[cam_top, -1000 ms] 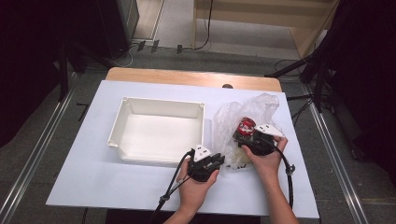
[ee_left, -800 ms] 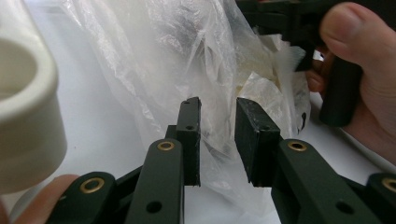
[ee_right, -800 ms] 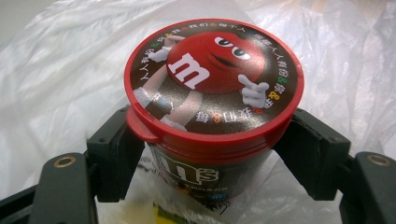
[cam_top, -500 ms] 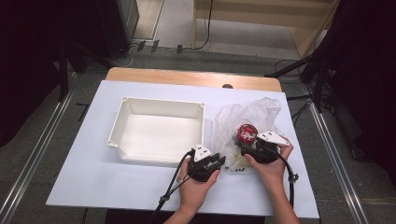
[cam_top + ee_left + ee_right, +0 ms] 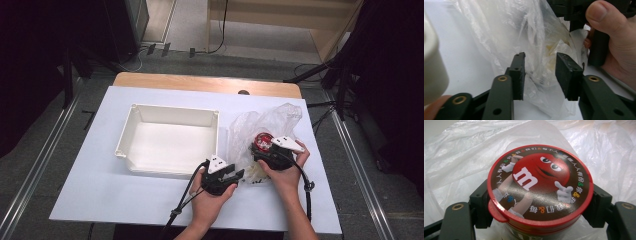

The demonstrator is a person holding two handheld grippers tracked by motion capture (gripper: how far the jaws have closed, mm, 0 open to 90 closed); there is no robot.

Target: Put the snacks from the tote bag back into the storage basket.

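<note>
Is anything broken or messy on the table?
Nothing looks broken or spilled. The clear plastic bag lies crumpled right of the empty white tray. The right gripper clamps a red-lidded M&M's candy tub; the left gripper has just been opening around bag film.

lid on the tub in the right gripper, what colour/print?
Red-rimmed lid, dark brown face with a red M&M character and a white "m"; clearest in the right gripper view.
</note>
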